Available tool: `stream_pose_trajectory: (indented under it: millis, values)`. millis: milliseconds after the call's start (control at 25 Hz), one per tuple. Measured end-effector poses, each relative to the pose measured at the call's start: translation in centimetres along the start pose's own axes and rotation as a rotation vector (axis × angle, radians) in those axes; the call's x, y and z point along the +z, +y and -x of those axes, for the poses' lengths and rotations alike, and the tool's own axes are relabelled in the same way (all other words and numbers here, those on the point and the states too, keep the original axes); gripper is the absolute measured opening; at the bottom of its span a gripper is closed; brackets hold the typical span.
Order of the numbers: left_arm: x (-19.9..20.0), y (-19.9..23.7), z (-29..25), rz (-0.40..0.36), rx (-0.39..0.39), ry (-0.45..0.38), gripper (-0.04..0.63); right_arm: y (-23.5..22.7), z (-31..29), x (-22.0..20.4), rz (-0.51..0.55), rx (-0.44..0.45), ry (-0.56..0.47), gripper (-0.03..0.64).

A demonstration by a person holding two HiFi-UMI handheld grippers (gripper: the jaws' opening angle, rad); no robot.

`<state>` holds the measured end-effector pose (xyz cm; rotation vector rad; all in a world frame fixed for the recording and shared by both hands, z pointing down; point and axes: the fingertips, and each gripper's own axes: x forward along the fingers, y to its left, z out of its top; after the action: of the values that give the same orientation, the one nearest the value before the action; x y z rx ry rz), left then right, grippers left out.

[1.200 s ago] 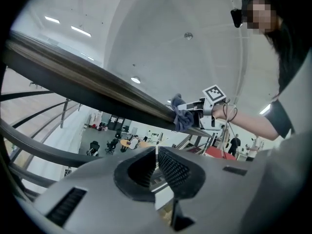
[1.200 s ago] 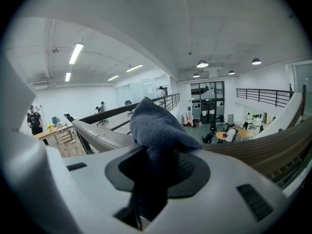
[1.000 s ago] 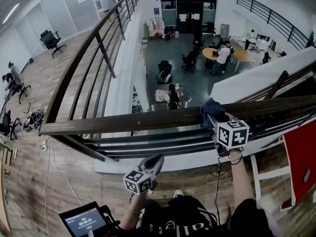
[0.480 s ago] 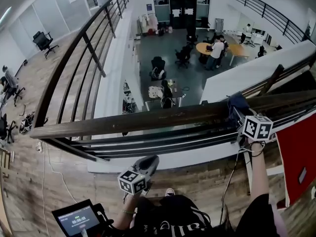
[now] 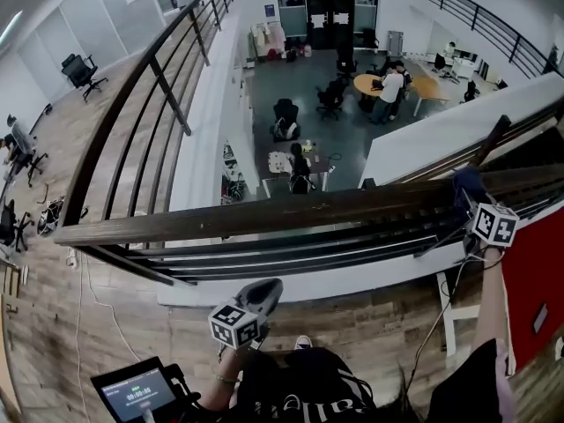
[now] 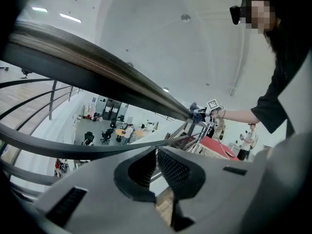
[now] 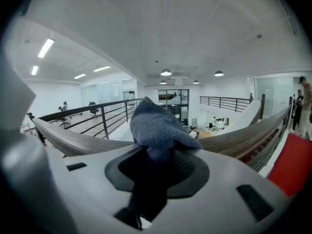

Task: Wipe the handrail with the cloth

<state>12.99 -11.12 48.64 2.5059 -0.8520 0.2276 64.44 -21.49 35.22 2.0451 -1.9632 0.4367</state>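
Right hand-held gripper (image 7: 161, 156) clamped on blue cloth (image 7: 158, 123), which is pressed on top of handrail (image 5: 264, 214), toward its right end. Cloth looks soft, light, likely to bunch; best pinched at gathered fold. Left hand-held gripper (image 6: 156, 165) jaws together, empty, below handrail.

Bright, even indoor light falls from round ceiling lamps (image 7: 165, 72) and long white strip lights (image 7: 45, 48); white walls spread it, so shadows are faint. Wide-angle lenses bend the dark wooden handrail (image 5: 264, 214) into arcs, and both gripper views blacken at the corners. The pale grey left gripper (image 6: 156, 150) and right gripper (image 7: 158, 154) look soft near their lenses; the blue-grey fluffy cloth (image 7: 156, 126) is sharper
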Motion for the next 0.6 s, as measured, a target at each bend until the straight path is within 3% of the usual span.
stream_pose_trajectory:
  millis: [120,320,480,600]
  values:
    - [0.6,1.4,2.0,0.009,0.012,-0.006,0.002,-0.8,0.7,0.5,-0.041,-0.066,0.004,0.104]
    - [1.3,3.5,5.0,0.019,0.032,-0.028,0.002,2.4,1.9,0.8,-0.088,-0.130,-0.019,0.104]
    - [2.1,6.0,8.4,0.039,0.039,-0.057,0.003,10.3,3.7,-0.6,-0.096,-0.098,-0.040,0.104]
    - [1.1,7.6,9.7,0.035,0.051,-0.060,0.002,16.6,4.3,-2.9,-0.087,-0.026,-0.047,0.104]
